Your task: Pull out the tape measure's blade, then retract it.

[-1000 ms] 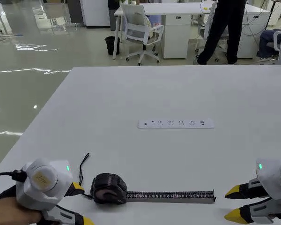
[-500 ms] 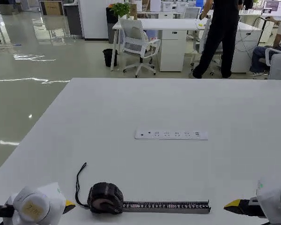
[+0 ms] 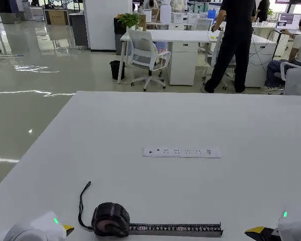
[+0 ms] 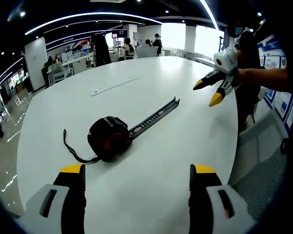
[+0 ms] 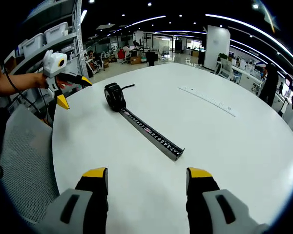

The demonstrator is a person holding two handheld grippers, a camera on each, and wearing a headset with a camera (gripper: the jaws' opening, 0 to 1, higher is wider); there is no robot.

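Observation:
The black tape measure (image 3: 110, 219) lies on the white table (image 3: 190, 115), with its blade (image 3: 175, 229) out flat to the right and a black wrist strap (image 3: 83, 206) trailing off its left. My left gripper (image 4: 137, 171) is open and empty, a short way back from the case (image 4: 109, 138). My right gripper (image 5: 146, 173) is also open and empty, facing the blade's hook end (image 5: 177, 152) from a short distance. In the head view the left gripper (image 3: 65, 230) is at the bottom left and the right gripper (image 3: 256, 233) at the bottom right. Neither touches the tape measure.
A white power strip (image 3: 181, 152) lies flat at mid-table beyond the tape measure. Past the far table edge are a white office chair (image 3: 143, 52), desks and a standing person (image 3: 236, 40). The near table edge runs just below the grippers.
The head camera has tilted up. Both grippers have drawn back a little from the tape measure. The case and its extended blade lie as before.

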